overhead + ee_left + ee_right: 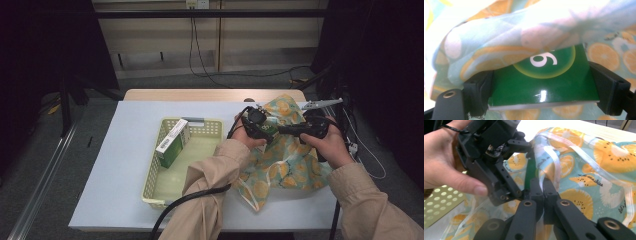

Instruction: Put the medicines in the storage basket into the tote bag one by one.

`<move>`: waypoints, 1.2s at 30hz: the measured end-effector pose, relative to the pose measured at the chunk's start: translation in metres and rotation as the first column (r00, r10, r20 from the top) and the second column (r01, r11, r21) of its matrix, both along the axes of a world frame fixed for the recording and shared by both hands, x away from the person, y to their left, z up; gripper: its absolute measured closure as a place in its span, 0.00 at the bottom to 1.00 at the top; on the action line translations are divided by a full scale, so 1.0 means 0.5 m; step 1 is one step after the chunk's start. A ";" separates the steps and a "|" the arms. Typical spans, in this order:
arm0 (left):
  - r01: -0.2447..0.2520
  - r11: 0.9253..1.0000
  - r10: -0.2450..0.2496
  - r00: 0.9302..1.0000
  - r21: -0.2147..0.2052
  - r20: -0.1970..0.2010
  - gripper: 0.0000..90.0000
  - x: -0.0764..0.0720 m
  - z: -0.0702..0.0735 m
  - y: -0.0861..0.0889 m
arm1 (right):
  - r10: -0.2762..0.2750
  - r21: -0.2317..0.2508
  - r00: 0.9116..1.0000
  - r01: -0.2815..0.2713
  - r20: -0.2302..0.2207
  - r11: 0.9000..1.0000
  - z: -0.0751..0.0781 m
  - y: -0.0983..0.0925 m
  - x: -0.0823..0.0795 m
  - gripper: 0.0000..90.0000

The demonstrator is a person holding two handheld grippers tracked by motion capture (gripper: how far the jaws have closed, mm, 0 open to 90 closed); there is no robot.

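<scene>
— How much of the green box (544, 87) can I see from the left gripper view?

— Only its near half; the fruit-print bag (506, 37) drapes over the rest and cuts across the printed numeral.

— And the bag's top?

— Overexposed, washed out white.

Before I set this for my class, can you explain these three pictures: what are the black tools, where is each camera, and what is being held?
A person works at a table with a hand-held gripper in each hand. One camera looks down from above; the other two ride on the grippers, looking along their jaws. The left hand-held gripper grips a green box and has it partly inside a fruit-print bag. The right hand-held gripper is shut on the bag's edge, holding it open. To the left sits a pale yellow basket with another box in it.
</scene>
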State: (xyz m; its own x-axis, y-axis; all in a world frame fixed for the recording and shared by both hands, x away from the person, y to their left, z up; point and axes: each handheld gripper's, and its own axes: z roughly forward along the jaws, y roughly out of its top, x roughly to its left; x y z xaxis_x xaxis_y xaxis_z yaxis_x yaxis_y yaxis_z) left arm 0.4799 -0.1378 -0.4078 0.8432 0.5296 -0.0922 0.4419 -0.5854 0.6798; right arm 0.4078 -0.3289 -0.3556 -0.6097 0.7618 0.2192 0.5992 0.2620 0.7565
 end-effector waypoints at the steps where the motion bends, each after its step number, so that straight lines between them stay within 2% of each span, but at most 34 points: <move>1: -0.008 1.000 0.008 1.000 -0.007 -0.007 0.17 0.001 0.000 0.000 | -0.002 -0.002 1.000 0.002 -0.002 1.000 -0.001 0.000 0.001 0.99; 7: 0.009 1.000 -0.009 0.999 -0.018 -0.043 0.15 -0.007 0.019 0.020 | -0.010 -0.005 1.000 0.010 -0.004 1.000 -0.004 -0.005 0.004 0.99; 10: 0.008 1.000 -0.009 0.999 -0.027 -0.035 0.13 -0.019 0.041 0.039 | -0.023 -0.006 1.000 0.023 -0.004 1.000 -0.002 -0.012 0.002 1.00; 14: 0.046 0.999 -0.047 0.998 -0.018 -0.032 0.11 -0.044 0.069 0.069 | -0.029 -0.015 1.000 0.029 -0.003 0.999 -0.001 -0.018 -0.003 1.00; 15: 0.043 0.999 -0.044 0.998 -0.032 -0.036 0.11 -0.051 0.074 0.076 | -0.032 -0.019 0.999 0.032 -0.005 0.999 -0.001 -0.018 -0.005 1.00; 18: 0.064 0.997 -0.065 0.998 -0.033 -0.016 0.11 -0.068 0.092 0.102 | -0.035 -0.032 0.999 0.035 -0.007 0.999 -0.004 -0.016 -0.008 0.99; 22: 0.078 0.994 -0.079 0.997 -0.071 -0.013 0.11 -0.089 0.114 0.136 | -0.026 -0.038 1.000 0.026 -0.006 0.999 -0.004 -0.007 -0.012 1.00; 27: 0.087 0.993 -0.086 0.996 -0.075 0.009 0.10 -0.108 0.139 0.182 | -0.017 -0.035 1.000 0.017 -0.003 0.999 -0.005 -0.001 -0.015 1.00; 31: 0.074 0.994 -0.072 0.997 -0.075 0.039 0.10 -0.116 0.155 0.223 | -0.006 -0.028 1.000 0.006 -0.002 1.000 -0.008 0.001 -0.019 0.99; 33: 0.069 0.996 -0.065 0.996 -0.060 0.059 0.10 -0.117 0.160 0.246 | -0.013 -0.023 1.000 0.013 -0.002 1.000 -0.008 -0.001 -0.020 1.00; 36: 0.046 0.997 -0.042 0.997 -0.064 0.058 0.10 -0.115 0.163 0.279 | -0.019 -0.020 1.000 0.019 -0.006 1.000 -0.010 -0.006 -0.021 1.00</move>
State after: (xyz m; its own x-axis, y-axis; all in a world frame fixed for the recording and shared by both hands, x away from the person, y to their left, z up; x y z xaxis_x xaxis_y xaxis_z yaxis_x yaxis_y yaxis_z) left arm 0.4225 0.0019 -0.3264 0.8703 0.4865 -0.0769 0.3767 -0.5569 0.7402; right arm 0.3975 -0.3317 -0.3608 -0.5938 0.7774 0.2075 0.6087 0.2654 0.7477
